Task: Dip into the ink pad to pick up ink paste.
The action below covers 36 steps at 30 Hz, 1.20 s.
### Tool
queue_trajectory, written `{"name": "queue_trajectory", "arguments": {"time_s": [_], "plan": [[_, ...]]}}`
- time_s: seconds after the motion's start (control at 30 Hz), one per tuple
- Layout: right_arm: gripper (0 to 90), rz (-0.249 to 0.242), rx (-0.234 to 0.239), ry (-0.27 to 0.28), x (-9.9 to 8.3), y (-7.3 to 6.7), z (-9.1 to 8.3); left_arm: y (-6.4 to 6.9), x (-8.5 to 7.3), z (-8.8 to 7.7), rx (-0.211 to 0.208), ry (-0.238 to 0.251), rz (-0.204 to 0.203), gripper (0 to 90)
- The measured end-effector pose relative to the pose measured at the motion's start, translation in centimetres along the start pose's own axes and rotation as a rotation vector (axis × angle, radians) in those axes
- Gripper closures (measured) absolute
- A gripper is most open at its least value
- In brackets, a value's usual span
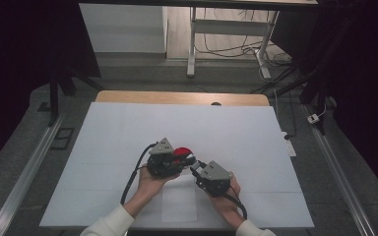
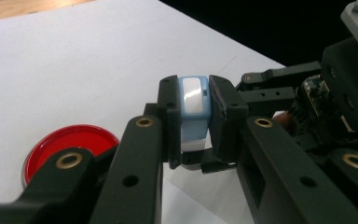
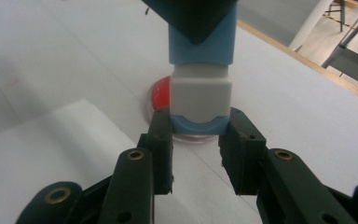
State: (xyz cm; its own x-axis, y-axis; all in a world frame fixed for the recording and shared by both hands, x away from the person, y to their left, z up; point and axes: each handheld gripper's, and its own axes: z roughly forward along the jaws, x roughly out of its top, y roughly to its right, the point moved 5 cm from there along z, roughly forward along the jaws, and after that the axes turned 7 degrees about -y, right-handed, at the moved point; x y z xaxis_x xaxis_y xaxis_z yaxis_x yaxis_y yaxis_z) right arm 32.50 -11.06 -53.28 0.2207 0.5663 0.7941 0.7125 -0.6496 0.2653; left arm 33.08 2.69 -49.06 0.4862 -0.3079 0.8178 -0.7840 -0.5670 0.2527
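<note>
Here no brand, label or writing can be read on anything. The one container-like thing is a shallow round dish [image 2: 70,145] with a clear rim and a red inside, lying flat on the white sheet [image 1: 128,132] that covers the tabletop; whether the red is a filling or the dish's own base cannot be told.

Above and just beside that dish, both grippers hold one small blue-and-white block [image 3: 201,74] between them. In the left gripper view the left gripper [image 2: 193,121] has its jaws closed on the block's light blue body, a white panel on the block facing the camera. In the right gripper view the right gripper [image 3: 199,140] clamps the other end, where a white cap sits over a blue curved base, its pads pressing on both sides of that base; the dish shows red behind the block.

From the high view the two grippers meet near the middle of the sheet, the left one [image 1: 165,160] beside the dish, the right one [image 1: 197,169] angled toward it, each in one of the person's hands.
</note>
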Motion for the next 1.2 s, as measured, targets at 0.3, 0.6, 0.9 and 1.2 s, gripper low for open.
{"name": "queue_trajectory", "arguments": {"time_s": [0.3,0.6,0.9,1.2], "plan": [[65.5,0.017,-0.004,0.024,-0.07,-0.18,-0.11,-0.02,0.03,-0.11,-0.008,-0.004,-0.004,75.4],[65.5,-0.041,0.013,0.009,0.11,0.18,-0.30,0.00,0.11,-0.22,-0.011,-0.004,-0.006,75.3],[65.6,0.043,-0.004,0.057,-0.02,-0.09,-0.49,0.28,0.30,-0.38,0.000,0.006,0.011,75.2],[65.7,-0.026,-0.021,0.027,-0.03,0.01,-0.43,0.07,0.23,-0.33,-0.011,0.001,0.000,75.3]]}}
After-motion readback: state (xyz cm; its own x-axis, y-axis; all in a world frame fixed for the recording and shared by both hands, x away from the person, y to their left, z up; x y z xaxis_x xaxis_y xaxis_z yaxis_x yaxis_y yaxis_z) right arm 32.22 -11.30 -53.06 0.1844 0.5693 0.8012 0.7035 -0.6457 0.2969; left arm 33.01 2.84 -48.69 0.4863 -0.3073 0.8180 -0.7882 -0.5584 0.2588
